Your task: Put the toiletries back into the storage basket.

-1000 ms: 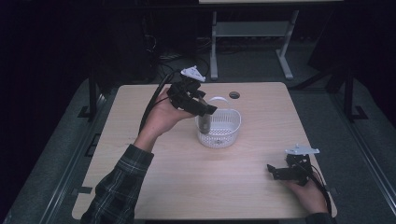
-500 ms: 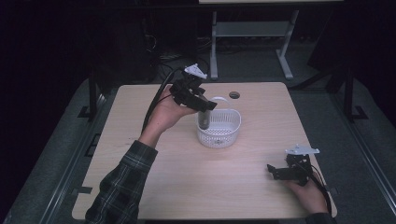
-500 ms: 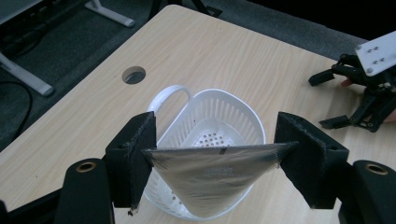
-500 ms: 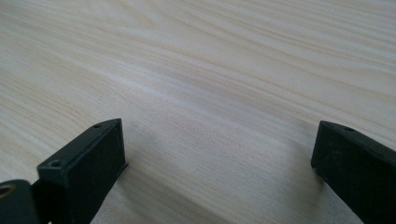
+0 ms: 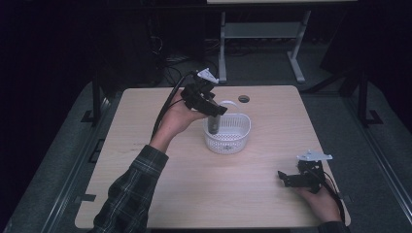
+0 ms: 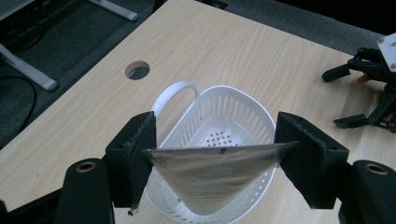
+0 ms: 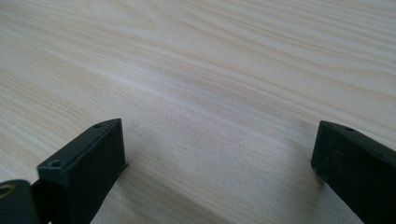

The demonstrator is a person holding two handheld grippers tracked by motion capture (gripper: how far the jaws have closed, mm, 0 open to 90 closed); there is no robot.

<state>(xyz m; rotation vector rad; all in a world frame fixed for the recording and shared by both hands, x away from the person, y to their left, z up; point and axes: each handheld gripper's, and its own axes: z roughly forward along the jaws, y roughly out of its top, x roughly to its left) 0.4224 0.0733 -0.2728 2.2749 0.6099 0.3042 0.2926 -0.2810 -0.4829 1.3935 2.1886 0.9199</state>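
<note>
Now | left gripper (image 6: 219, 154) pinches flat grey translucent pouch (image 6: 212, 175), edge level, directly above white perforated plastic basket (image 6: 261, 116) | right gripper (image 7: 219, 154) spread, well apart on table.

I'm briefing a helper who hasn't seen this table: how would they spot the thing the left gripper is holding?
On the wooden table, find the white slotted basket near the far edge. Just above it, the left gripper clamps a shiny silver-grey pouch, wide on top, tapering downward; it's the only item off the table.

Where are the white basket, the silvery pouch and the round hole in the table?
white basket (image 5: 239, 138), high view, its perforated front wall.
silvery pouch (image 6: 212, 172), left gripper view, middle of its face.
round hole (image 6: 137, 70), left gripper view, its dark opening.
</note>
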